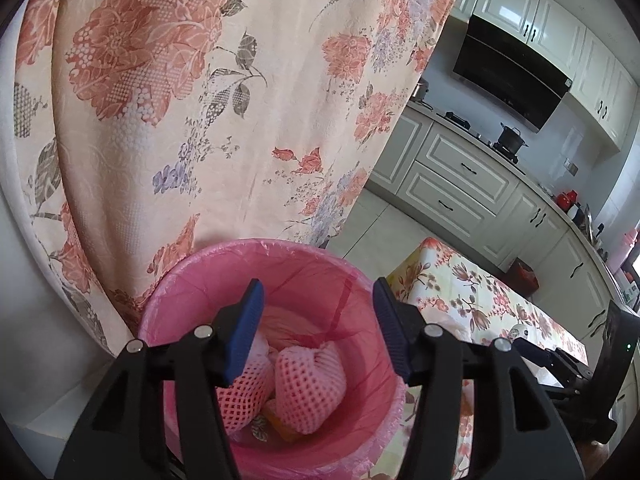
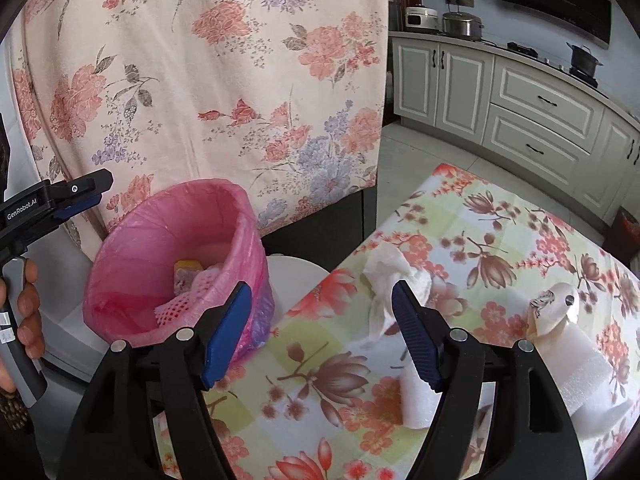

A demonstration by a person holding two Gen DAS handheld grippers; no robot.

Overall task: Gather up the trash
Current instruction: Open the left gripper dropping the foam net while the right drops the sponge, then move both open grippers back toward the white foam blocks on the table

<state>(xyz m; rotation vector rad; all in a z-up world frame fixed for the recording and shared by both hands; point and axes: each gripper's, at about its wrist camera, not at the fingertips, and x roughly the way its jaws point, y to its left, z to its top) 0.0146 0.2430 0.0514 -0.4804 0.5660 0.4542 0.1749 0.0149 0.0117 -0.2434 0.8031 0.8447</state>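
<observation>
A pink-lined trash bin (image 1: 280, 264) stands beside the floral table; it also shows in the right wrist view (image 2: 168, 216). Pink foam fruit nets (image 1: 308, 384) and wrappers lie inside it. My left gripper (image 1: 318, 332) is open and empty directly above the bin's mouth; it also shows at the left edge of the right wrist view (image 2: 80, 196). My right gripper (image 2: 320, 332) is open and empty above the table (image 2: 480, 220). A crumpled white tissue (image 2: 388, 276) lies just beyond its fingertips. White foam sheets (image 2: 416, 396) and a small white packet (image 2: 556, 304) lie to the right.
A large floral cloth (image 1: 200, 100) hangs behind the bin. White kitchen cabinets (image 2: 540, 92) with a stove and pots run along the back right. A white round stool (image 2: 296, 276) stands between bin and table.
</observation>
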